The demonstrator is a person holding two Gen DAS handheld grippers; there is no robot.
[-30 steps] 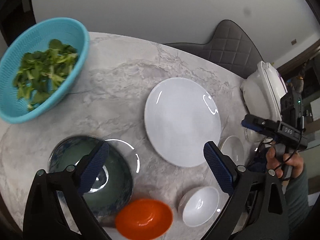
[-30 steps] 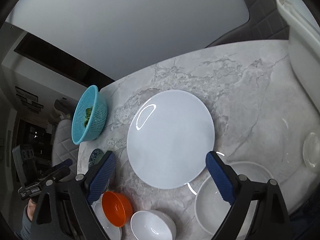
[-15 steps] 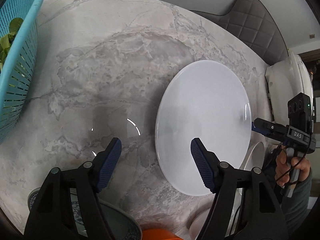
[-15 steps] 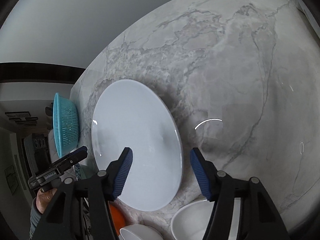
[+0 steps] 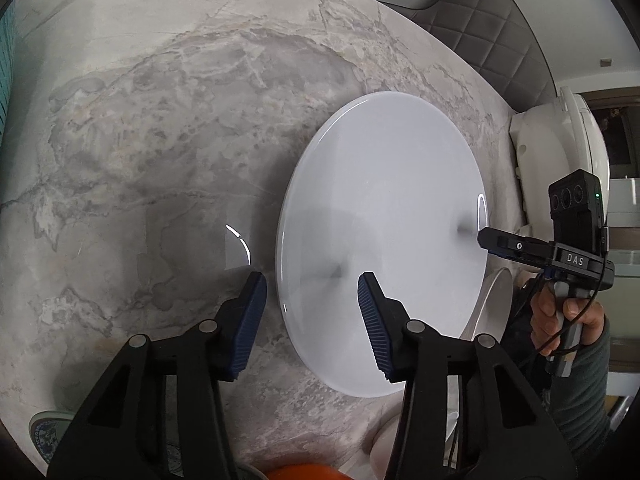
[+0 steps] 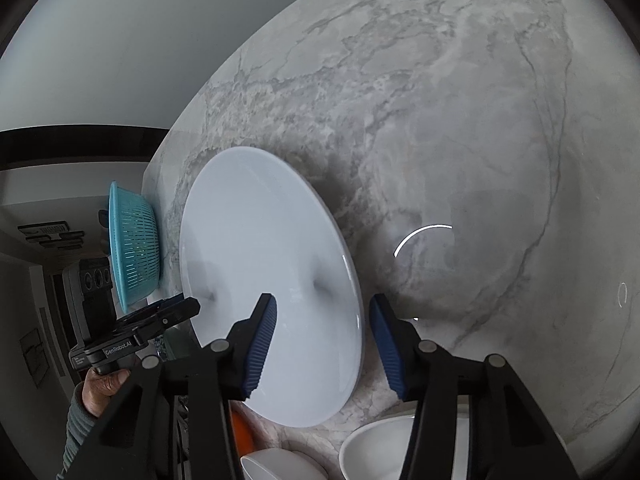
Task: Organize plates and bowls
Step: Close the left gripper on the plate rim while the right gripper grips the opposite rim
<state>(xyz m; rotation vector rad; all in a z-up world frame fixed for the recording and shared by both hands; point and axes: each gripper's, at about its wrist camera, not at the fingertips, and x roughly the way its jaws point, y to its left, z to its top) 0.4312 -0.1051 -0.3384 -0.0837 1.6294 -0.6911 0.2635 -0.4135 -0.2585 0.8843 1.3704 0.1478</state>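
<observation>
A large white plate (image 5: 380, 220) lies flat on the marble table (image 5: 160, 120). My left gripper (image 5: 310, 312) stands low over the plate's left rim, one blue pad outside on the table side, the other above the plate. Its jaws are closing with the rim between them, and the pads are not pressing on it. My right gripper (image 6: 324, 332) straddles the opposite rim of the plate (image 6: 260, 260) the same way, jaws closing, pads clear of it. In the left wrist view the right gripper (image 5: 486, 240) touches or nearly touches the far rim.
A patterned dark bowl (image 5: 44, 436) and an orange bowl (image 5: 304, 474) sit near the front edge. White bowls (image 6: 376, 448) lie below the right gripper. A teal colander (image 6: 134, 248) stands at the far left, a white appliance (image 5: 568, 152) and a grey chair (image 5: 480, 28) at the right.
Both grippers have come down toward the white plate and narrowed their jaws. They now sit at its opposite rims, and the bowls have slid to the bottom of the views.
</observation>
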